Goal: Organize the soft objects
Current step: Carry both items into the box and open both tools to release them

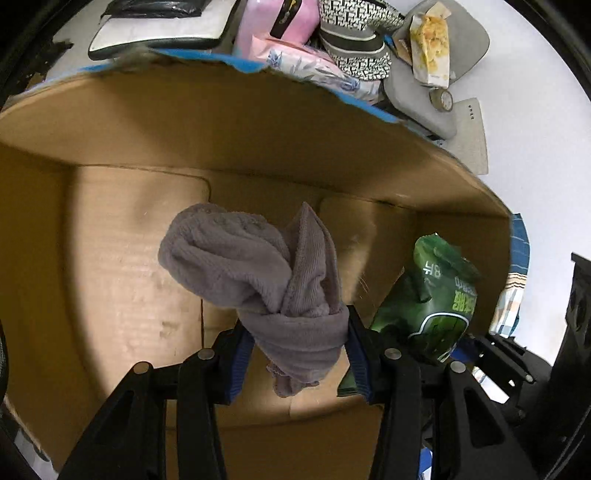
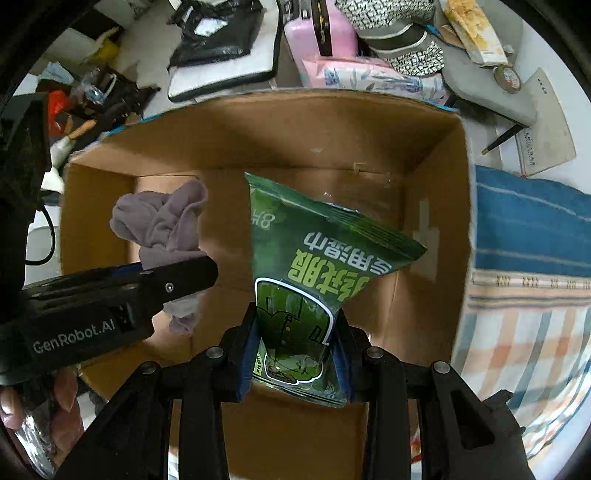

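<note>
My left gripper (image 1: 300, 341) is shut on a bunched grey-purple cloth (image 1: 258, 266) and holds it over the open cardboard box (image 1: 221, 147). The cloth (image 2: 162, 221) and the left gripper (image 2: 177, 275) also show at the left of the right wrist view. My right gripper (image 2: 295, 350) is shut on a green wet-wipes pack (image 2: 314, 266) and holds it above the same box (image 2: 277, 129), to the right of the cloth. The pack (image 1: 436, 302) shows at the right of the left wrist view. The box floor is bare cardboard.
Behind the box lie a pink case (image 2: 319, 29), a floral pink pack (image 2: 369, 77), patterned hats (image 2: 399, 40), a grey cushion (image 2: 480, 85), a tape roll (image 2: 508, 79) and a white-and-black pad (image 2: 221, 70). A blue and plaid striped cloth (image 2: 528, 258) lies right of the box.
</note>
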A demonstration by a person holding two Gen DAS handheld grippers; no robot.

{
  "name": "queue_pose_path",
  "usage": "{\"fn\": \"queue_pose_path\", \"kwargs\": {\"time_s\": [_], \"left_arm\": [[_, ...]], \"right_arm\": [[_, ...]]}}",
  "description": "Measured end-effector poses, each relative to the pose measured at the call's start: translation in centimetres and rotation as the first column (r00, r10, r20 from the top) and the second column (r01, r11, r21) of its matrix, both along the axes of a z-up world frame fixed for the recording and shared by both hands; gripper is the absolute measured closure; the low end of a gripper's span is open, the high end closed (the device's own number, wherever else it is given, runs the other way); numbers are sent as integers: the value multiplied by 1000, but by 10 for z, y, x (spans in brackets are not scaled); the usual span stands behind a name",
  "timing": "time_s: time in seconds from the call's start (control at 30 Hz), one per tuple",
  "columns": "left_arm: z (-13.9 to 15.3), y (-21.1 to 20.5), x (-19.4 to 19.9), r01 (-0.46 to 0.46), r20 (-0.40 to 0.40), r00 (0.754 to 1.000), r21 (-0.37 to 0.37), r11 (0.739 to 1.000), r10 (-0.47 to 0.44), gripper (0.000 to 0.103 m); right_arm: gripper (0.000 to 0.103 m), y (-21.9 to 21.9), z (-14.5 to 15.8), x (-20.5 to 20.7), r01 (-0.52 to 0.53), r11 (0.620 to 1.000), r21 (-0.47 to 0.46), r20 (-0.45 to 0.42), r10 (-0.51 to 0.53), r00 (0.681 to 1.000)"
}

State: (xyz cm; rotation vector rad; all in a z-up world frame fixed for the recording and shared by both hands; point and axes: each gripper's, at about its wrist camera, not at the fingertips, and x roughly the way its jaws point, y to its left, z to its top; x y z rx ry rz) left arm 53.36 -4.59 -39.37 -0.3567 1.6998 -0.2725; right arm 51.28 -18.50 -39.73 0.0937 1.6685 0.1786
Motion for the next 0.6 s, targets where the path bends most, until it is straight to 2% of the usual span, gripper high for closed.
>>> {"fn": "queue_pose_path", "kwargs": {"time_s": [0.2,0.4,0.5,0.53,0.57,0.6], "left_arm": [[-12,-3,7,8,-16,1000,-12,1000,-8,57],[-11,2,2,-6,-28,1000,14,1000,6,53],[-2,5,-4,-7,-1,1000,42,999,7,31],[1,6,-6,-7,6,1000,52,999,7,20],[5,7,-9,-7,15,1000,64,998,6,16],[9,9,-12,-7,25,1000,70,997,6,16]], "right_arm": [[65,2,-19,15,-38,998,-46,-40,36,999],[63,12,-20,20,-80,992,-98,-48,76,996],[58,12,-21,20,-78,993,-89,-52,74,996],[56,12,-20,19,-78,993,-92,-51,74,996],[55,12,-19,18,-78,993,-93,-46,74,996],[53,12,-16,16,-77,993,-92,-41,74,996]]}}
